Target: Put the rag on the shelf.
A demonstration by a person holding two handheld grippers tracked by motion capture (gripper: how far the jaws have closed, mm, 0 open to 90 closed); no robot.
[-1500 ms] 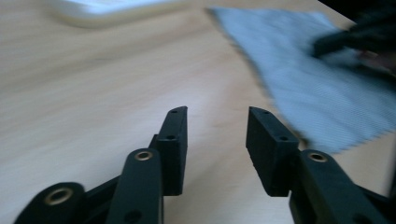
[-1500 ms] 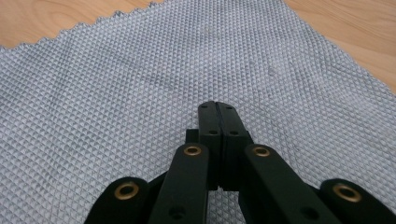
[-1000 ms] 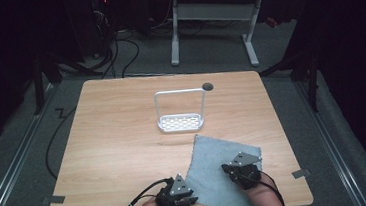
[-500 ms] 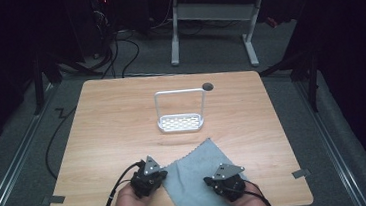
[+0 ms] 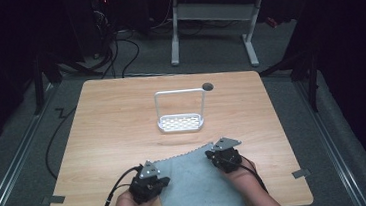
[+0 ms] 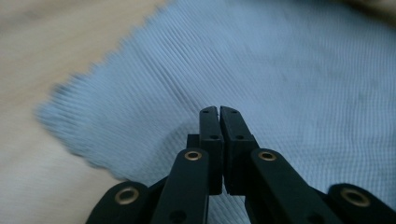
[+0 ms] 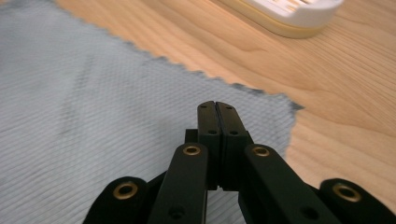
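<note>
Grey woven cloth [image 5: 198, 187]: near edge cut off by the high view's bottom border | person's forearms: cropped at that same border | cloth corner [image 6: 60, 116] in the left gripper view: smeared by blur | white perforated plastic tray [image 7: 289, 11] in the right gripper view: cut off at top edge, out of focus

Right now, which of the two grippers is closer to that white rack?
The right gripper, at the grey cloth's far corner. It sits farther up the table toward the white rack than the left gripper.
</note>
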